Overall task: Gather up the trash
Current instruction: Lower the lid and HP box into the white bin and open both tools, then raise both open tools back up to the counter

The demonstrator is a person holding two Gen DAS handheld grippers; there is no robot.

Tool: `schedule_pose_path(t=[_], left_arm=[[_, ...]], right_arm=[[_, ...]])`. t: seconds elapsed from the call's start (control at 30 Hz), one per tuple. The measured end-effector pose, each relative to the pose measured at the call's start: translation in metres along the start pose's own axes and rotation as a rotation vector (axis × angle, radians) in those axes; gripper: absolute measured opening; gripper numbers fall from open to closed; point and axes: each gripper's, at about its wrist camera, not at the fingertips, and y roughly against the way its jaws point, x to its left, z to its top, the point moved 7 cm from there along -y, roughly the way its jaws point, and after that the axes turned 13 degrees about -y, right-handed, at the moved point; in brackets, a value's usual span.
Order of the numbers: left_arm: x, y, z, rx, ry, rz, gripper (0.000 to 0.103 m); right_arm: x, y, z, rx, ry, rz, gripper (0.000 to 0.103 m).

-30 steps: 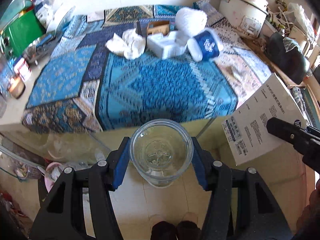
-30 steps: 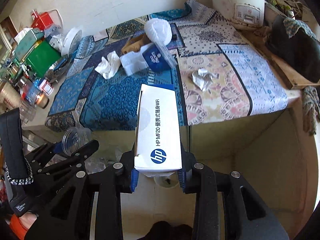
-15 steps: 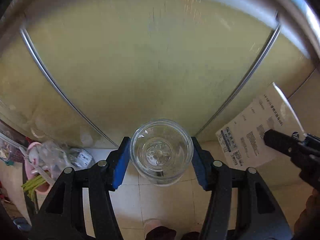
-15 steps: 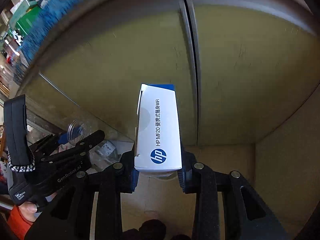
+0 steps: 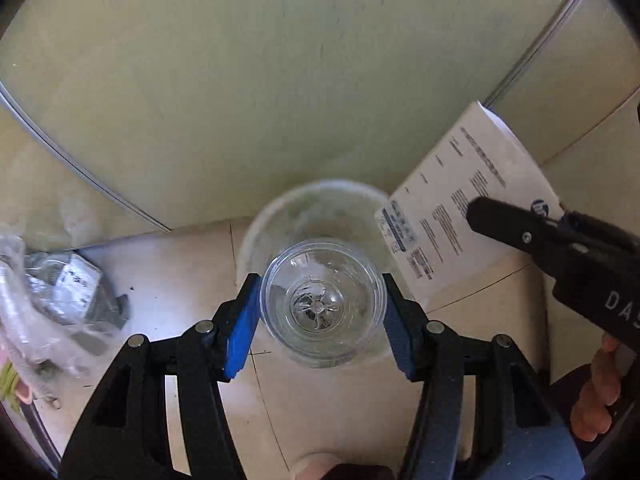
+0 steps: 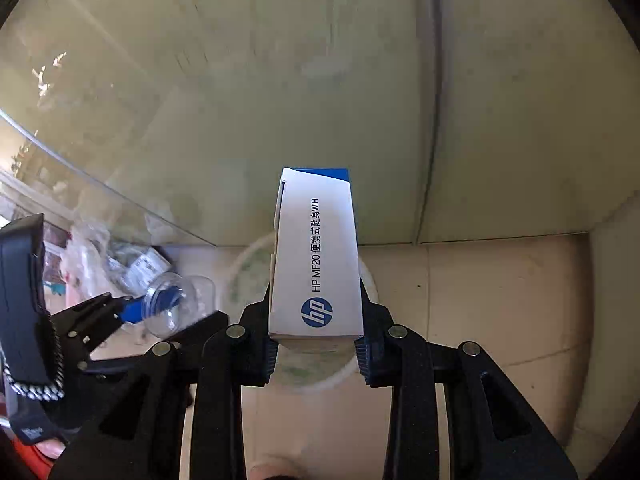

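A second ago both cameras looked across the cluttered blue cloth of the tabletop; now they have dropped below its edge and face the pale cabinet front [image 6: 320,80] and the tiled floor [image 5: 192,288]. A round, whitish bin [image 5: 280,216], blurred in both views and likely the trash container, has come into sight on the floor just beneath the two loads.

The left tongs [image 5: 320,312] are clenched on a clear plastic cup [image 5: 322,300], blue pads pressed to its left and right walls, its open mouth toward the camera. It hangs directly over the bin's rim. The right tongs [image 6: 316,344] grasp a white HP box [image 6: 316,256] by its near end, long axis pointing away, its far end also above the bin. In the left view that box sits just right of the cup, near it but apart.

The step in hand looks like the delivery: both pieces of trash carried down and lined up over the container. The next move calls for letting go, probably one at a time, since cup and box crowd the same opening. The box is long against the opening, so tipping its far end down before release should help it clear the rim. To the left on the floor lies a crumpled plastic bag [image 5: 48,292], untouched.
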Motion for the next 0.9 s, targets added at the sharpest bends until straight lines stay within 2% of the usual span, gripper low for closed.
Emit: schedule_pose_path(t=[0.1, 0.27, 0.4, 0.53, 0.67, 0.8, 0.9], left_arm=[[-0.001, -0.025, -0.005, 0.015, 0.006, -0.004, 0.057], [-0.004, -0.047, -0.009, 0.068, 0.017, 0.012, 0.057], [0.002, -0.053, -0.008, 0.059, 0.039, 0.012, 0.057], [0.008, -0.052, -0.012, 0.040, 0.042, 0.027, 0.057], [0.010, -0.049, -0.014, 0.034, 0.046, 0.029, 0.057], [0.009, -0.038, -0.012, 0.002, 0.045, 0.032, 0.059], [0.005, -0.032, -0.008, -0.013, 0.041, 0.030, 0.062]], right_arm=[[-0.006, -0.023, -0.009, 0.031, 0.018, -0.009, 0.029], [-0.006, -0.039, -0.011, 0.083, 0.026, -0.038, 0.029], [-0.012, -0.043, -0.013, 0.108, 0.021, -0.034, 0.031], [-0.025, -0.043, -0.014, 0.122, 0.012, -0.026, 0.032], [-0.022, -0.047, -0.013, 0.121, 0.014, -0.016, 0.042], [-0.018, -0.037, -0.011, 0.093, 0.046, -0.021, 0.042], [-0.015, -0.027, -0.008, 0.070, 0.040, 0.008, 0.042]])
